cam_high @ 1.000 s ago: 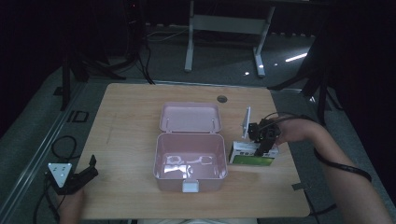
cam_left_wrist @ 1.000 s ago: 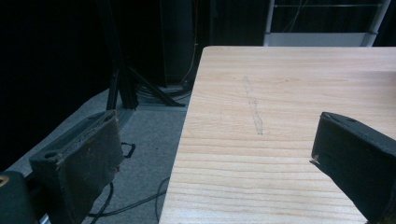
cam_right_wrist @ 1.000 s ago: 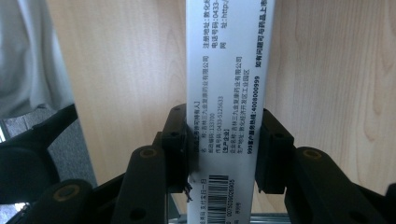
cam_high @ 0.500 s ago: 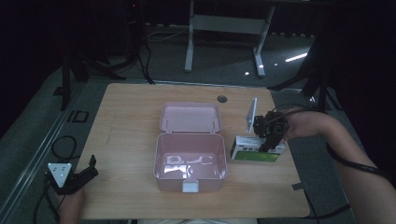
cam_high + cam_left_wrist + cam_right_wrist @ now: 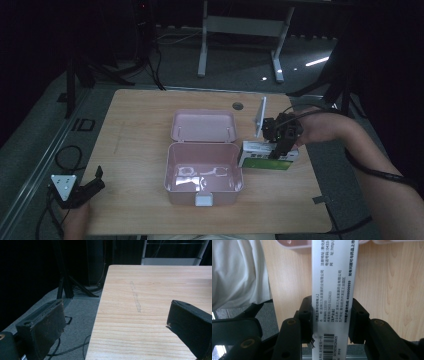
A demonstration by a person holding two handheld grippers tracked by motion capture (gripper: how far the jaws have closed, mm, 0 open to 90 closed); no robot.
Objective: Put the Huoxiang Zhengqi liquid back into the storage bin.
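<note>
Pink plastic marks the centre of the scene: an open hinged storage box (image 5: 205, 172) sits mid-table, its lid laid flat behind it and its tray holding only a few clear wrappers. Just beside its right wall, the right gripper (image 5: 279, 146) clamps a white and green medicine carton (image 5: 267, 156) across its narrow sides. Compared with a second ago, the carton has come up off the table and shifted a little toward the box, so it looks ready to be carried over the rim and set inside. In the right gripper view, the carton (image 5: 333, 285) runs lengthwise away between the black jaws, printed text and a barcode facing the camera.

The left gripper (image 5: 82, 191) rests idle at the near left corner, jaws apart with nothing between them.

The table (image 5: 140, 125) is pale wood-grain laminate. Around it the room is dark, with grey carpet, trailing cables and a white metal stand (image 5: 240, 30) behind.
</note>
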